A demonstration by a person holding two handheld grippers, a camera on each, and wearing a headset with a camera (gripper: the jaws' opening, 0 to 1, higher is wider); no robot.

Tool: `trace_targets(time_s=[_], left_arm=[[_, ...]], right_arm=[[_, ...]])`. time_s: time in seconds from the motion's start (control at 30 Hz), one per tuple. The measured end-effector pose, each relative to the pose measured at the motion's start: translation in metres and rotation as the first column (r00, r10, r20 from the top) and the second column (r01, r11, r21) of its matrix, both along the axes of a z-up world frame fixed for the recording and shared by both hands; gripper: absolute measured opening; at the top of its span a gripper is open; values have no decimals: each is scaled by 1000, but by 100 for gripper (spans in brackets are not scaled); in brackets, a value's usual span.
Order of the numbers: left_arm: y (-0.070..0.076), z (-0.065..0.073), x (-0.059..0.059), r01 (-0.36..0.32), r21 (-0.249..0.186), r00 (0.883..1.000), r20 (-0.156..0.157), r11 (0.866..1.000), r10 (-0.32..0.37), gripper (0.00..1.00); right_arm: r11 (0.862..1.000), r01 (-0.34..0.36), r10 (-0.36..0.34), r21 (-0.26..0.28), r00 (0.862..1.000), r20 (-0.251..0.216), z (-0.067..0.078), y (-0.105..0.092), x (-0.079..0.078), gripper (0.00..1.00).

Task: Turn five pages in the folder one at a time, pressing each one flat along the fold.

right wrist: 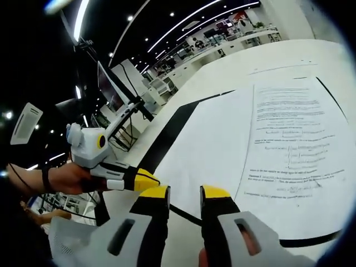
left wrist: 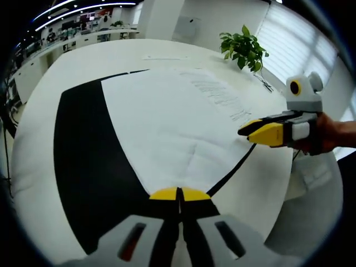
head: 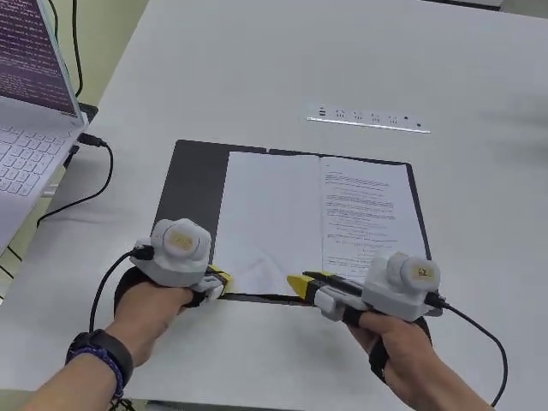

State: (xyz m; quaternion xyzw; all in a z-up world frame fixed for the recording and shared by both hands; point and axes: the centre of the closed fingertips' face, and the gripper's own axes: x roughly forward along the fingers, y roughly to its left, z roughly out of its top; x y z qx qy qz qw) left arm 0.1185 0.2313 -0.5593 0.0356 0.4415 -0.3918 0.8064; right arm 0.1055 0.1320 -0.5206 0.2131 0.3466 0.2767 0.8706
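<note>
A black folder (head: 193, 184) lies open on the white table. A blank white page (head: 270, 214) is on its left and a printed page (head: 364, 210) on its right, both lying flat. My left gripper (head: 219, 281) rests at the folder's near edge, jaws shut with nothing seen between them (left wrist: 179, 194), over the black cover (left wrist: 83, 144) beside the blank page (left wrist: 161, 122). My right gripper (head: 300, 284) is at the near edge by the fold, open by a small gap (right wrist: 184, 192), with nothing in it. The printed page (right wrist: 289, 139) lies ahead of it to the right.
An open laptop (head: 26, 103) stands at the far left, with a black cable (head: 94, 184) curling toward the folder. A socket strip (head: 368, 118) is set in the table beyond the folder. A potted plant (left wrist: 245, 50) stands far off.
</note>
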Motion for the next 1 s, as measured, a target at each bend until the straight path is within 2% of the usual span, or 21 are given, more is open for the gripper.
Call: trace_targets(time_s=[0.13, 0.23, 0.27, 0.43, 0.57, 0.77, 0.87, 1.0], left_arm=[[0, 0, 0, -25, 13, 1000, -13, 1000, 25, 0], [0, 0, 0, -24, 24, 1000, -9, 999, 24, 0], [0, 0, 0, -26, 24, 1000, -7, 999, 26, 0], [1, 0, 1, -48, 12, 999, -16, 999, 48, 0], [1, 0, 1, -42, 20, 999, -24, 999, 42, 0], [1, -1, 1, -44, 19, 999, -19, 999, 45, 0], [1, -2, 2, -42, 21, 999, -19, 999, 42, 0], [1, -1, 2, -54, 7, 998, -21, 998, 55, 0]], right_arm=[[1000, 26, -26, -2, 1000, 8, -1, -8, 15, 14], [998, 65, -65, 2, 998, 11, -3, -16, 28, 9], [995, 94, -94, 13, 995, 13, -2, -19, 35, 7], [990, 140, -140, 35, 990, 16, -5, -25, 56, 2], [987, 157, -157, 39, 987, 15, -8, -27, 66, 1], [984, 173, -173, 43, 985, 10, -15, -30, 77, 0], [969, 232, -231, 80, 973, -19, -20, -36, 83, 0], [963, 248, -247, 102, 969, -20, -22, -36, 89, 0]])
